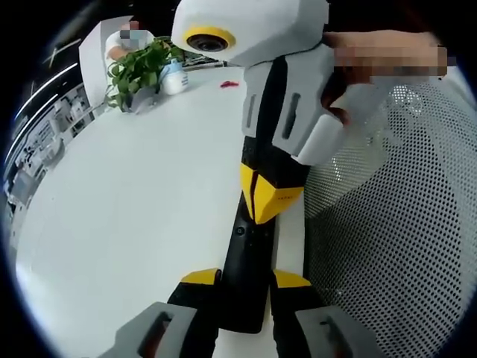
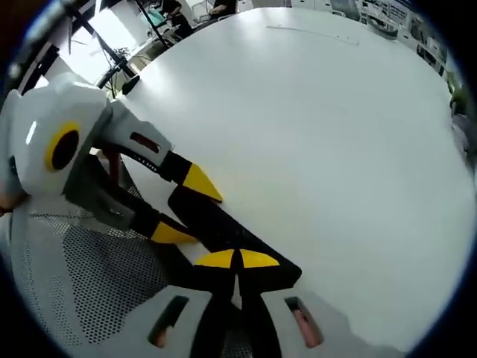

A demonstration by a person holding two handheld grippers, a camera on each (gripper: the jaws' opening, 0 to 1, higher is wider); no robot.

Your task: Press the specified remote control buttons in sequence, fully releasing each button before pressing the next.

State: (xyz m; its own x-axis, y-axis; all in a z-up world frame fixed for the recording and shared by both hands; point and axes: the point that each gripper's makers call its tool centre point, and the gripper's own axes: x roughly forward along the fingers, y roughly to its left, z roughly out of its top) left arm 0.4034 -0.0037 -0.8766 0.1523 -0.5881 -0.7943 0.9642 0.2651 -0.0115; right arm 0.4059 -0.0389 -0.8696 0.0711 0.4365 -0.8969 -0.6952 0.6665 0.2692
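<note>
A long black remote control (image 1: 250, 257) lies lengthwise between the yellow-tipped jaws of my left gripper (image 1: 246, 278), which is shut on its sides near the table edge. My right gripper (image 1: 271, 200) comes down from above, held by a hand. Its two yellow tips are together and rest on the remote's upper face. In the right gripper view the same shut tips of my right gripper (image 2: 238, 259) touch the remote (image 2: 216, 224). The left gripper (image 2: 186, 207) clamps it from the left. The buttons are hidden under the tips.
The white table (image 1: 127, 209) stretches away to the left. At its far end stand a potted plant (image 1: 138, 74), a white container (image 1: 175, 74) and a small red object (image 1: 229, 84). A perforated mesh surface (image 1: 402, 231) sits beside the table edge on the right.
</note>
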